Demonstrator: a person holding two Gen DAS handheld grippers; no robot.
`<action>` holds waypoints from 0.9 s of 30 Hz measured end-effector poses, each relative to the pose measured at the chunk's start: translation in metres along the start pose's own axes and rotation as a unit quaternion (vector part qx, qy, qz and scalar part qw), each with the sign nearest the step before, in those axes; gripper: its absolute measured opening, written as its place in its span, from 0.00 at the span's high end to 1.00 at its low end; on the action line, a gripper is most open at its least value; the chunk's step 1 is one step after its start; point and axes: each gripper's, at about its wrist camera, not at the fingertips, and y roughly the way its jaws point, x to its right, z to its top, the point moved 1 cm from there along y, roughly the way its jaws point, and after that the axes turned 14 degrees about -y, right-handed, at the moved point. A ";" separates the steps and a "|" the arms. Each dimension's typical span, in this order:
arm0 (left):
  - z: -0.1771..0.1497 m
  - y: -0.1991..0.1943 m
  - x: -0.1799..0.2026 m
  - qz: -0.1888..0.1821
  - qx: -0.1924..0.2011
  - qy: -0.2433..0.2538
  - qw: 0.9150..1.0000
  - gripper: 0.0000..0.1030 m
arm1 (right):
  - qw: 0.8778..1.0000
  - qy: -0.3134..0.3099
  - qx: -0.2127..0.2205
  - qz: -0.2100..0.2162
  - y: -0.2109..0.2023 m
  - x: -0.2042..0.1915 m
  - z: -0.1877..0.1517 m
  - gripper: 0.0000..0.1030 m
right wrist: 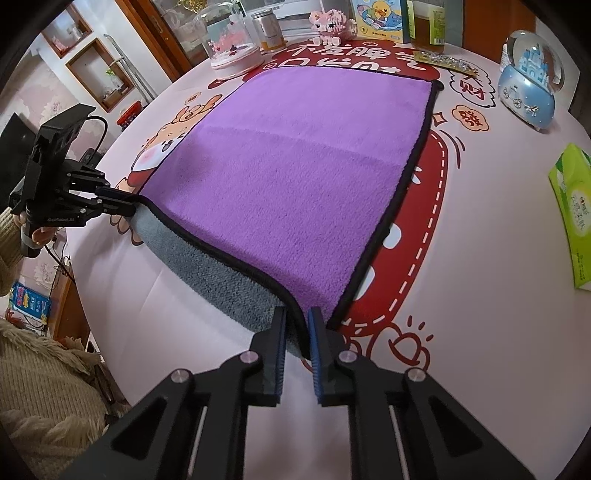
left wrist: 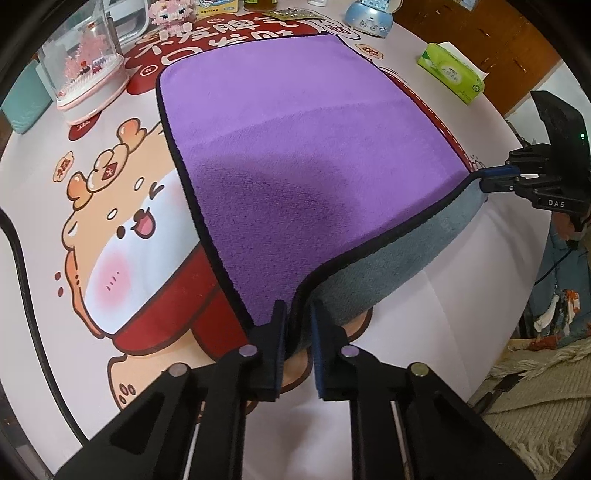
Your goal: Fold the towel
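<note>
A purple towel [left wrist: 295, 147] with a black hem and a grey underside lies spread on the table; it also shows in the right wrist view [right wrist: 295, 166]. Its near edge is lifted off the table, so the grey side [left wrist: 388, 258] faces me. My left gripper [left wrist: 298, 314] is shut on the towel's near left corner. My right gripper [right wrist: 297, 317] is shut on the near right corner. Each gripper shows in the other's view, the right one [left wrist: 491, 179] at the right edge and the left one [right wrist: 127, 203] at the left edge.
The table wears a pink cloth [left wrist: 110, 221] with a cartoon print. At the far side stand a glass dome [left wrist: 85, 62], a pink block figure [right wrist: 328, 22], bottles and a blue snow globe [right wrist: 528, 85]. A green tissue pack [left wrist: 450, 72] lies at the right.
</note>
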 end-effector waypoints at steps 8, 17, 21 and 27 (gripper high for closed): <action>-0.001 -0.009 0.002 0.031 0.022 0.004 0.999 0.95 | 1.000 0.009 0.000 -0.013 -0.003 0.000 0.002 0.95; 0.026 -0.036 -0.001 0.061 0.071 -0.029 0.995 0.95 | 0.998 0.020 0.043 -0.052 -0.028 0.002 0.027 0.96; 0.053 -0.055 -0.001 0.077 0.105 -0.045 0.990 0.95 | 0.995 0.028 0.066 -0.072 -0.044 0.013 0.049 0.96; 0.109 -0.071 0.002 0.112 0.155 -0.051 0.980 0.95 | 0.988 0.047 0.088 -0.118 -0.057 0.048 0.092 0.96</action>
